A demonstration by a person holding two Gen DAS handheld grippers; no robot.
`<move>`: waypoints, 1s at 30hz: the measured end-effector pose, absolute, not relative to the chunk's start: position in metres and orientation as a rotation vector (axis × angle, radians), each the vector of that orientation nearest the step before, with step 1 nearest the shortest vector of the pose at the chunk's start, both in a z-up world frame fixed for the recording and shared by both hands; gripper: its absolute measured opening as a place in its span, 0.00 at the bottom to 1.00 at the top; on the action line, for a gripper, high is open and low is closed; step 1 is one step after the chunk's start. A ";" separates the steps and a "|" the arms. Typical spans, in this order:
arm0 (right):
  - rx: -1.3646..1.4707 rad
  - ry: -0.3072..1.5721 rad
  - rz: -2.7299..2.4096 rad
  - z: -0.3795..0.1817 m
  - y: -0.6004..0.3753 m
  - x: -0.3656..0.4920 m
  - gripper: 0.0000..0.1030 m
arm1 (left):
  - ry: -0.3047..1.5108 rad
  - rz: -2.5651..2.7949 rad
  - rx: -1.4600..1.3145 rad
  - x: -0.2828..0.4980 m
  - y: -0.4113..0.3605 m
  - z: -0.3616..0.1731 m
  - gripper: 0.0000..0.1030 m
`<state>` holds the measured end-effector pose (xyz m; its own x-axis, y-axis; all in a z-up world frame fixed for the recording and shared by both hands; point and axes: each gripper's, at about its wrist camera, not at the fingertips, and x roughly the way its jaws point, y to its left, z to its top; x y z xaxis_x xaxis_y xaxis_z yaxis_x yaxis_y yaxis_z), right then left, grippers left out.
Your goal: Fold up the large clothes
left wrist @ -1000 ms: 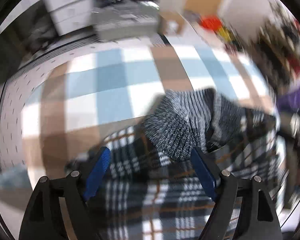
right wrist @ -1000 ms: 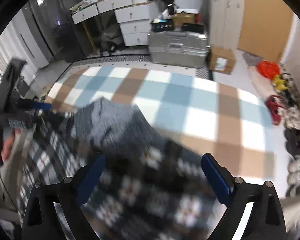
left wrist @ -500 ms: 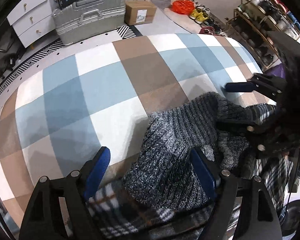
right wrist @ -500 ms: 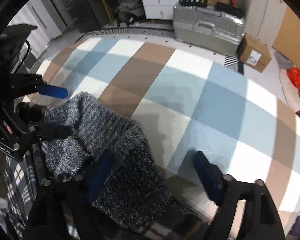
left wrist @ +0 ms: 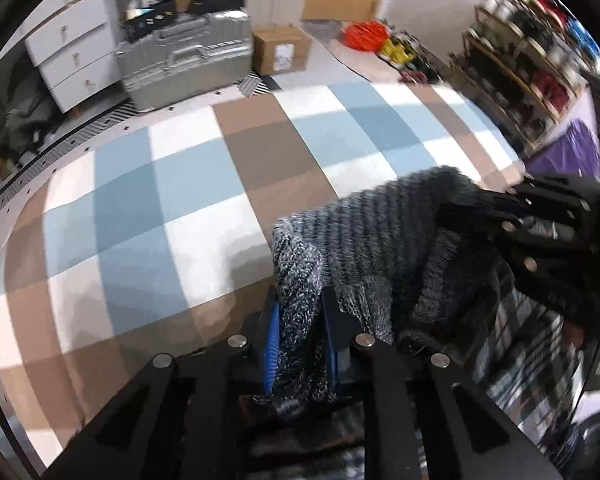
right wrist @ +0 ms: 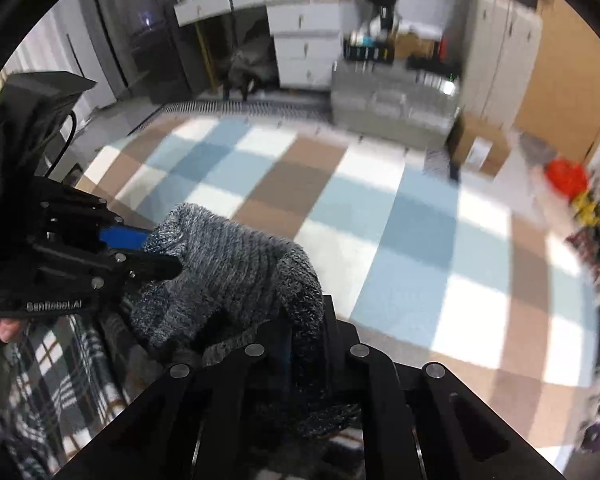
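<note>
Two handheld grippers pinch a grey knit sweater (left wrist: 364, 232) above a checked rug (left wrist: 160, 208) of blue, brown and white squares. The left gripper (left wrist: 300, 328) has just been closing and now clamps a fold of the knit between its blue pads (left wrist: 274, 344). The right gripper (right wrist: 304, 340) has likewise just been closing, and its jaws stand pressed on another bunch of the same sweater, which rises between them in the right wrist view. Each tool shows in the other's camera: the right one at the right edge of the left view, its black fingers (left wrist: 480, 208) on the far end of the knit; the left one at the left edge of the right view, one blue pad against the wool. The sweater hangs bunched between the two tools, over a plaid cloth (right wrist: 56, 364) in black, white and brown that lies beneath them. A fingertip (right wrist: 8, 330) of the person shows under the left tool. Beyond the rug stand a silver case (left wrist: 184, 64), white drawers (left wrist: 72, 52), a cardboard box (left wrist: 282, 50) and a shoe rack (left wrist: 528, 60).
</note>
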<state>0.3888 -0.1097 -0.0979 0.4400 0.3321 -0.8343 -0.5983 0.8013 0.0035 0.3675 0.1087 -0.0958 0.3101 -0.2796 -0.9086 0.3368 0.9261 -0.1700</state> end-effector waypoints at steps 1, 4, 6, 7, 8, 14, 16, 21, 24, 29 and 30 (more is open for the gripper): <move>-0.353 0.889 0.577 -0.087 -0.107 0.380 0.10 | 1.170 -0.387 0.052 0.366 0.109 -0.090 0.12; -0.355 0.784 0.553 -0.056 -0.105 0.367 0.09 | 1.123 -0.351 0.033 0.360 0.108 -0.069 0.12; -0.309 0.750 0.543 -0.030 -0.108 0.359 0.09 | 1.080 -0.357 0.025 0.350 0.105 -0.049 0.11; -0.304 0.719 0.539 -0.017 -0.109 0.351 0.09 | 1.053 -0.360 0.017 0.340 0.106 -0.036 0.11; -0.300 0.688 0.547 -0.005 -0.112 0.340 0.09 | 1.025 -0.378 0.010 0.328 0.106 -0.022 0.11; -0.256 0.552 0.618 0.048 -0.148 0.254 0.09 | 0.881 -0.493 -0.061 0.240 0.124 0.038 0.11; -0.226 0.526 0.658 0.057 -0.159 0.223 0.09 | 0.846 -0.520 -0.051 0.211 0.123 0.046 0.11; -0.228 0.503 0.728 0.045 -0.168 0.146 0.09 | 0.830 -0.569 -0.064 0.158 0.116 0.035 0.11; -0.221 0.544 0.745 0.021 -0.174 0.112 0.09 | 0.862 -0.577 -0.091 0.138 0.113 0.011 0.11; -0.199 0.629 0.752 -0.031 -0.185 0.069 0.10 | 0.948 -0.594 -0.170 0.118 0.112 -0.035 0.11; -0.209 0.648 0.751 -0.042 -0.185 0.064 0.10 | 0.969 -0.590 -0.177 0.114 0.112 -0.042 0.11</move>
